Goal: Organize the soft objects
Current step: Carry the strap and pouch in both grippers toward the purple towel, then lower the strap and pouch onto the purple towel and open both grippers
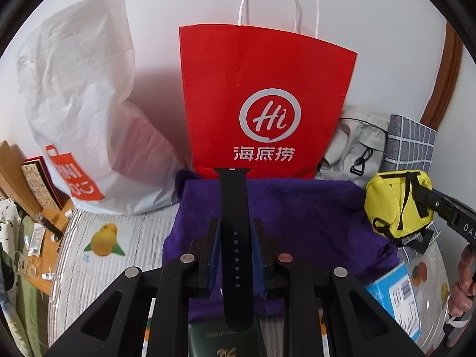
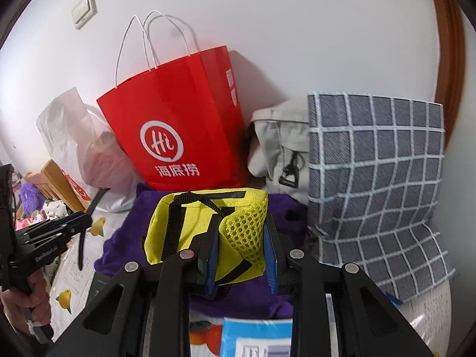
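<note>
Left gripper (image 1: 235,250) clamps strap (image 1: 234,208); right gripper (image 2: 241,253) pouch (image 2: 205,229).

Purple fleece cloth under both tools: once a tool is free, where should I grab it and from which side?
Take the purple fleece cloth at its near left corner, coming from the left over the fruit-print mat. That edge lies free, whereas the red paper bag sits at its far edge and the blue box crowds its right corner.

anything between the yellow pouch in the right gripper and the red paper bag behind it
Nothing visible. The yellow pouch, clamped in the right gripper, hangs over the purple cloth, with clear space up to the red paper bag.
</note>
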Action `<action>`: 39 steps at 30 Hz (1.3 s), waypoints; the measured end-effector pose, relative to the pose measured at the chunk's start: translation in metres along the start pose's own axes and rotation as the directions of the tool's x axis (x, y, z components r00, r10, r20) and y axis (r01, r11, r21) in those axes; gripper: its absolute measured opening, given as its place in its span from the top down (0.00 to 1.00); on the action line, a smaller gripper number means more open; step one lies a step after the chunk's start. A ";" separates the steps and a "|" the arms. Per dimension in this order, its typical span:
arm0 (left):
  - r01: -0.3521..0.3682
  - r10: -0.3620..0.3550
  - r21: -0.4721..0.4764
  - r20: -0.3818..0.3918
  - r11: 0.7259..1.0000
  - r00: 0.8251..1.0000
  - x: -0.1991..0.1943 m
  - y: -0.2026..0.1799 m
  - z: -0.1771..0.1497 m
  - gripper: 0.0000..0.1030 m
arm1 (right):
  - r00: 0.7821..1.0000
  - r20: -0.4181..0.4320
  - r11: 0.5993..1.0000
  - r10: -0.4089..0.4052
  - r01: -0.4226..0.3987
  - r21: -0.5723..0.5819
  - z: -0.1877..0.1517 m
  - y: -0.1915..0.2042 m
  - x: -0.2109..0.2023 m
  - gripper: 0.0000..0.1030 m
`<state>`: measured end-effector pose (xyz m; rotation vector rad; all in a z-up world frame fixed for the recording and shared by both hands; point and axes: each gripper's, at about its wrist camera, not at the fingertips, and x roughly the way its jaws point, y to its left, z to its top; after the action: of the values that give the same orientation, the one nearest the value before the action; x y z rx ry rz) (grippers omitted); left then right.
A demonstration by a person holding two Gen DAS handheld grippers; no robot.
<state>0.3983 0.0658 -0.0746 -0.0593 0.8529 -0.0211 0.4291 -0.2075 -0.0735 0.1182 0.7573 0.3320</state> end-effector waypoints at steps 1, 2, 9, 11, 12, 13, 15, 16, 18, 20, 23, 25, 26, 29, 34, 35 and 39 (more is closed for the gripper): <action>0.004 -0.004 -0.004 -0.003 1.000 1.000 0.004 0.001 0.001 0.81 | 1.000 -0.004 1.000 0.002 -0.002 0.006 0.001 -0.001 0.005 0.74; 0.008 -0.008 -0.008 -0.006 1.000 1.000 0.008 0.002 0.003 0.81 | 1.000 -0.008 1.000 0.002 -0.002 0.010 0.001 -0.003 0.011 0.74; 0.040 -0.041 -0.010 -0.056 0.999 0.998 0.040 0.008 0.008 0.81 | 0.995 -0.095 1.000 -0.013 0.013 -0.001 -0.007 -0.014 0.055 0.74; 0.054 -0.056 -0.020 -0.075 0.998 0.996 0.048 0.011 0.009 0.81 | 0.993 -0.117 0.999 -0.030 0.028 -0.017 -0.011 -0.016 0.065 0.74; 0.053 -0.055 -0.022 -0.085 0.998 0.995 0.053 0.013 0.009 0.81 | 0.991 -0.127 0.999 -0.034 0.032 -0.019 -0.013 -0.017 0.069 0.74; 0.049 -0.051 -0.024 -0.095 0.999 0.994 0.057 0.015 0.008 0.81 | 0.990 -0.139 0.999 -0.037 0.035 -0.022 -0.015 -0.018 0.075 0.74; 0.046 -0.049 -0.031 -0.113 0.998 0.992 0.065 0.019 0.007 0.81 | 0.985 -0.165 0.998 -0.047 0.041 -0.039 -0.019 -0.017 0.083 0.74; 0.049 -0.053 -0.036 -0.119 0.998 0.991 0.069 0.022 0.007 0.81 | 0.982 -0.180 0.998 -0.055 0.047 -0.052 -0.021 -0.017 0.088 0.74; 0.050 -0.057 -0.053 -0.132 0.997 0.990 0.075 0.029 0.005 0.81 | 0.978 -0.200 0.997 -0.061 0.049 -0.061 -0.025 -0.017 0.093 0.74; 0.048 -0.058 -0.067 -0.146 0.997 0.988 0.081 0.033 0.004 0.81 | 0.976 -0.212 0.997 -0.058 0.045 -0.062 -0.027 -0.016 0.097 0.74; 0.044 -0.055 -0.069 -0.164 0.997 0.985 0.090 0.034 0.001 0.81 | 0.972 -0.228 0.997 -0.057 0.044 -0.061 -0.030 -0.017 0.101 0.73; 0.046 -0.058 -0.071 -0.179 0.996 0.982 0.096 0.033 -0.001 0.81 | 0.970 -0.237 0.997 -0.060 0.047 -0.063 -0.031 -0.018 0.104 0.73; 0.049 -0.062 -0.072 -0.186 0.996 0.981 0.099 0.033 -0.002 0.81 | 0.968 -0.244 0.997 -0.063 0.048 -0.066 -0.033 -0.019 0.105 0.73; 0.065 -0.081 -0.081 -0.208 0.995 0.975 0.108 0.032 -0.004 0.81 | 0.963 -0.261 0.996 -0.067 0.051 -0.071 -0.035 -0.020 0.109 0.73; 0.044 -0.060 -0.079 -0.217 0.996 0.974 0.115 0.031 -0.006 0.81 | 0.959 -0.275 0.996 -0.064 0.045 -0.074 -0.038 -0.017 0.114 0.70; 0.047 -0.065 -0.083 -0.218 0.995 0.974 0.116 0.031 -0.005 0.81 | 0.960 -0.274 0.996 -0.064 0.044 -0.079 -0.038 -0.016 0.114 0.70; 0.049 -0.068 -0.090 -0.218 0.995 0.974 0.115 0.030 -0.004 0.80 | 0.963 -0.265 0.997 -0.043 0.023 -0.080 -0.036 -0.013 0.114 0.59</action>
<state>0.4708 0.0907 -0.1650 -0.1636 1.0740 -0.0481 0.4846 -0.1818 -0.1768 -0.0120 1.0117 0.3487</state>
